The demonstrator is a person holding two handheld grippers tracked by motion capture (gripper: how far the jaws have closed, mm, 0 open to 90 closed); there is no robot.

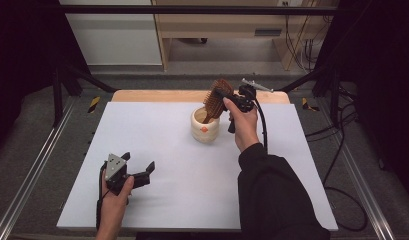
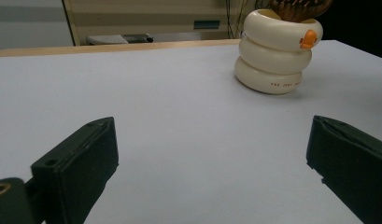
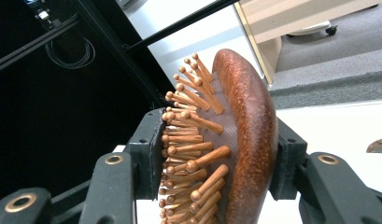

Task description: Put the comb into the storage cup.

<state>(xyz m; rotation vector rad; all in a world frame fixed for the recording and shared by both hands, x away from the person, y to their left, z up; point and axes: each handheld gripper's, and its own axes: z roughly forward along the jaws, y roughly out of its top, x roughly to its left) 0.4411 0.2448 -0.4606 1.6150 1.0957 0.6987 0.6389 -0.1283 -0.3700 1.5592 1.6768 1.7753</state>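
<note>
While the left gripper [image 1: 137,172] rests low on the white table [image 1: 167,200] at the lower left of the high view, its jaws stand wide apart with nothing between them; in the left gripper view the two black jaws sit at the bottom corners of the frame with bare table between.

Counted across the high view from left to right: two grippers, one cup, one brush, one table. One person's two hands come in from the bottom edge, the right arm in a dark sleeve [image 1: 277,195].

The cup [image 1: 205,125] is the single container. It stands upright just above the frame's centre, cream-coloured, shaped like three stacked rings, with a small orange mark on its side. In the left gripper view the cup [image 2: 277,53] shows at the upper right, well apart from the jaws.

The brush [image 1: 217,97], brown wood with wooden pins, stands in the cup with its handle end down inside and its head sticking out above the rim, leaning to the right.

The right gripper [image 1: 231,97], upper right of centre, is clamped on the brush head. In the right gripper view the brush [image 3: 240,140] fills the gap between the jaws: one pad presses on the pins at the left, the other on the smooth back at the right.
</note>
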